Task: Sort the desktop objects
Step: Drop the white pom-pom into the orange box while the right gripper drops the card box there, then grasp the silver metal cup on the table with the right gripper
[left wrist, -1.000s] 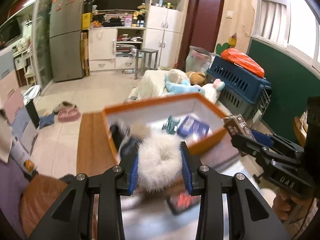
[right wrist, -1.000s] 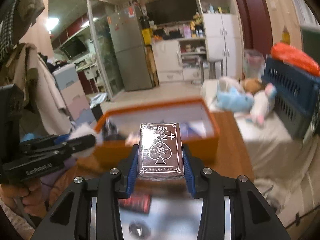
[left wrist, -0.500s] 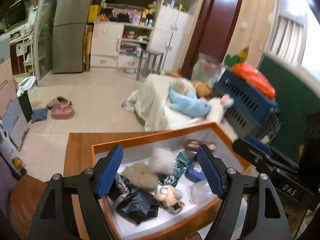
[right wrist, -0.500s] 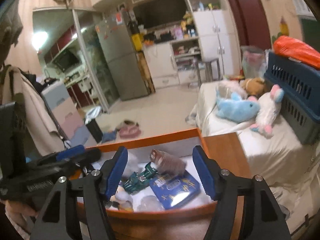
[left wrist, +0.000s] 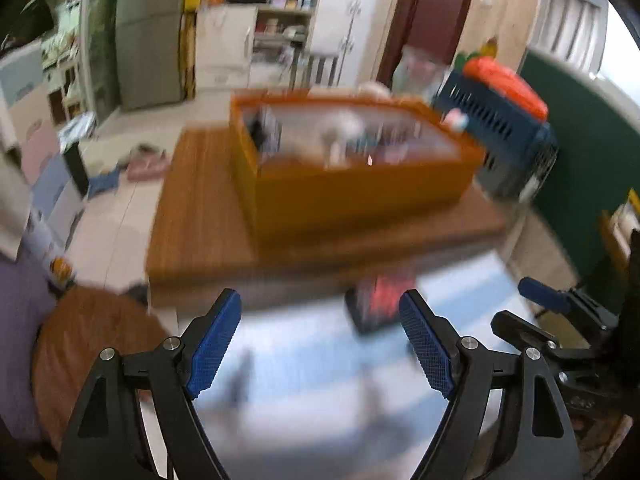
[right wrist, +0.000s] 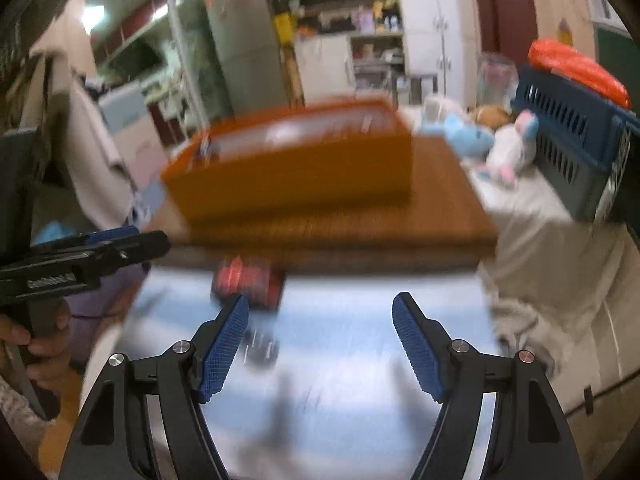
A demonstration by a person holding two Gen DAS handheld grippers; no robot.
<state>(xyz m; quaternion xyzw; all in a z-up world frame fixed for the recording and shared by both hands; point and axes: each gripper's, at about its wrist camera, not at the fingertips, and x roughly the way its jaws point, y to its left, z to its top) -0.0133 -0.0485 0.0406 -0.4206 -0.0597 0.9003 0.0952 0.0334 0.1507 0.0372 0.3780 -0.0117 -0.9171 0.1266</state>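
An orange box [left wrist: 352,192] [right wrist: 296,176] stands on a wooden board, with several blurred items inside, among them a white fluffy ball [left wrist: 344,128]. My left gripper [left wrist: 320,332] hangs over the shiny metal table [left wrist: 304,392], its jaws opening with nothing between them. My right gripper [right wrist: 320,336] is likewise opening and empty. A red and black pack [left wrist: 376,308] [right wrist: 248,284] lies on the metal just ahead of both grippers, near the board's edge. The right gripper shows at the right edge of the left wrist view, and the left gripper at the left of the right wrist view.
The wooden board [right wrist: 440,208] lies beyond the metal table. A blue crate [right wrist: 576,148] with an orange bag on top, plush toys [right wrist: 512,148] on a white cloth, a fridge [left wrist: 148,40] and cupboards stand behind. A brown round seat [left wrist: 88,352] is at lower left.
The left gripper let the white fluffy ball go into the orange box and the right let go of the card box there. Both opened wide, then pulled back and down over the metal table.
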